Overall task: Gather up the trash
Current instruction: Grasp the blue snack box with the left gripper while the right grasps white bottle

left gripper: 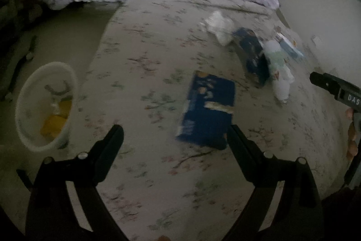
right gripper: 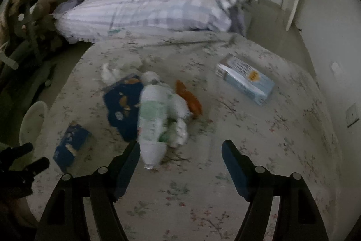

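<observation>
Trash on the bed, both grippers closing in empty

The blue box (left gripper: 208, 110) lies flat on the flowered bedspread (left gripper: 144, 42), just ahead of your left gripper (left gripper: 174, 136), whose jaws stand wide with nothing between them. Your right gripper (right gripper: 180, 153) is opening, also bare, its left finger just beside the bottle (right gripper: 153, 119). The bin (left gripper: 46, 105) waits on the floor at the bedside (yellow scraps already in it). Next, you likely lower, straddle and pinch.
</observation>
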`<state>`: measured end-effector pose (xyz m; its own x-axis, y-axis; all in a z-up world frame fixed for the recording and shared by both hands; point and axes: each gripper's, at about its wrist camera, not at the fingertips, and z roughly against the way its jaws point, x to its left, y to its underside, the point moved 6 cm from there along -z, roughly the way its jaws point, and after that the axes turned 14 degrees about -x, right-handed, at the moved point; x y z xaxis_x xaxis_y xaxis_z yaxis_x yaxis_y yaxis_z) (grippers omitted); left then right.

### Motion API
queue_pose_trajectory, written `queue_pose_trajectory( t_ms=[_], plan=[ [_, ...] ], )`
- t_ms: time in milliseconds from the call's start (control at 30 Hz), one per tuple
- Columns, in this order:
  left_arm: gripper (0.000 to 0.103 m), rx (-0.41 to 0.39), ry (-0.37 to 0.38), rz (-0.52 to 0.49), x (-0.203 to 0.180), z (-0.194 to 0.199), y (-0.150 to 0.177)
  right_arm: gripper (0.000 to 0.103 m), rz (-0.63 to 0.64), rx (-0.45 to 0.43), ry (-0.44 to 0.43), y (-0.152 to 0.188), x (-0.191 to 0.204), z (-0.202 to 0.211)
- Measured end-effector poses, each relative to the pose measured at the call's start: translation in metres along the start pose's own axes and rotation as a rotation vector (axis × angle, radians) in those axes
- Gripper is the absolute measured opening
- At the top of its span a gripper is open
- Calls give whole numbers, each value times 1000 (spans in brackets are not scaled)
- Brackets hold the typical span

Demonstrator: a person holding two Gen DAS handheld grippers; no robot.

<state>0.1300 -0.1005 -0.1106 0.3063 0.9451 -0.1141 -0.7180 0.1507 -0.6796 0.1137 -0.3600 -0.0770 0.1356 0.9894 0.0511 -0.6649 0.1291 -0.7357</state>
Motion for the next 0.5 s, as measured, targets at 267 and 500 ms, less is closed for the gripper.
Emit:
queue_pose_trajectory(
  t_ms=[267, 500],
  plan=[
    [86, 20, 29, -64, -28, -23, -1, 76, -51, 29, 7, 5, -15, -15],
    [64, 69, 33, -62, -31, -40, 3, 76, -66, 38, -37, 4, -4, -24]
  ],
)
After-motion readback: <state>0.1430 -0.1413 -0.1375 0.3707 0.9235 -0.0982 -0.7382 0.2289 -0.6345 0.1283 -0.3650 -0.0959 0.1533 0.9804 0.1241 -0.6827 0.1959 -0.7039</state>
